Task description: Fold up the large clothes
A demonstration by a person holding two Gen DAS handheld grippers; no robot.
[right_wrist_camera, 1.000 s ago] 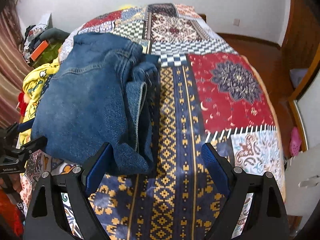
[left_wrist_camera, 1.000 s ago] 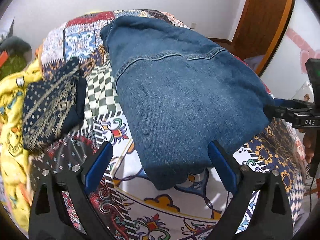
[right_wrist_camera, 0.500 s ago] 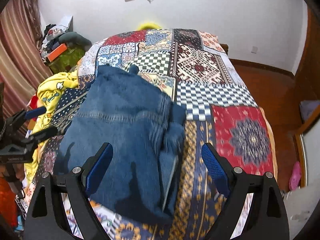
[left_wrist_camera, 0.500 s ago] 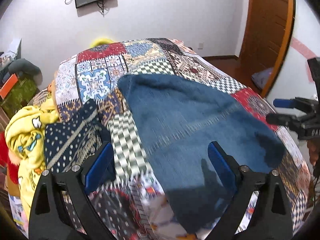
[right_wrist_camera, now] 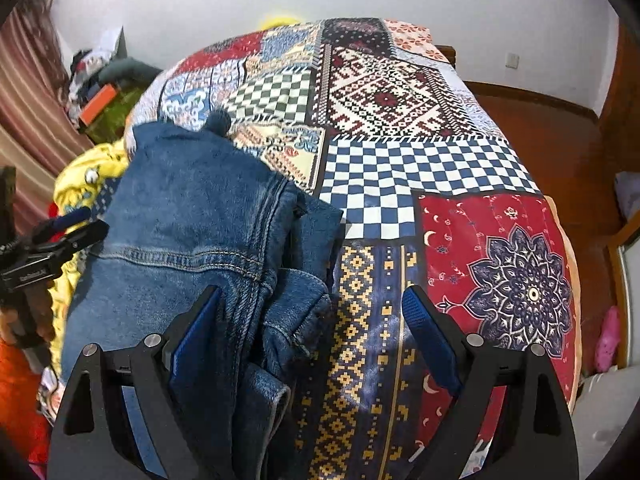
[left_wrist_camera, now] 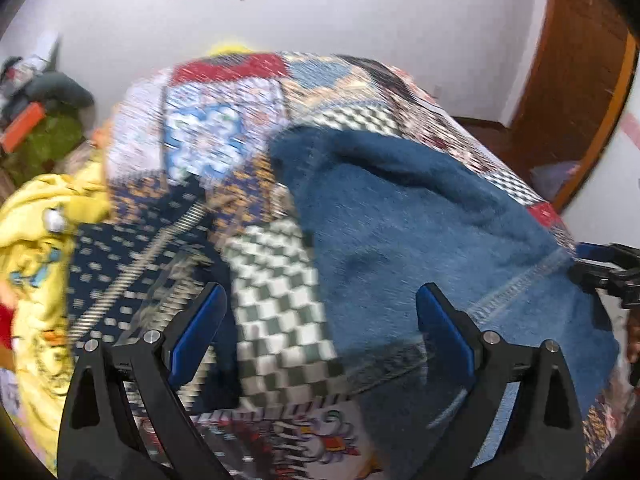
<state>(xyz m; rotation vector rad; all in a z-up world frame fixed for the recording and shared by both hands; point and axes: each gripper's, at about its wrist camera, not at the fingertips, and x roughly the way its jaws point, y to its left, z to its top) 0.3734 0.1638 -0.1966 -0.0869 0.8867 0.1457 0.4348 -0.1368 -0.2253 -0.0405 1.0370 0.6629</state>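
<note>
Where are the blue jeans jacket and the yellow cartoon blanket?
Jeans jacket [right_wrist_camera: 180,216]: right wrist view, on its flat back panel.
Yellow cartoon blanket [left_wrist_camera: 36,216]: left wrist view, on its bunched top fold.

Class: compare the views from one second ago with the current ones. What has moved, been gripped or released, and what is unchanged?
Both grippers, left gripper and right gripper, have pulled back from the denim garment, staying open; nothing was gripped. The garment stays folded on the patchwork bedspread, and the yellow cloth stays beside it.

Folded denim jacket [right_wrist_camera: 192,220] on patchwork bedspread [right_wrist_camera: 420,168]; right gripper [right_wrist_camera: 312,340] spread wide above its edge
</note>
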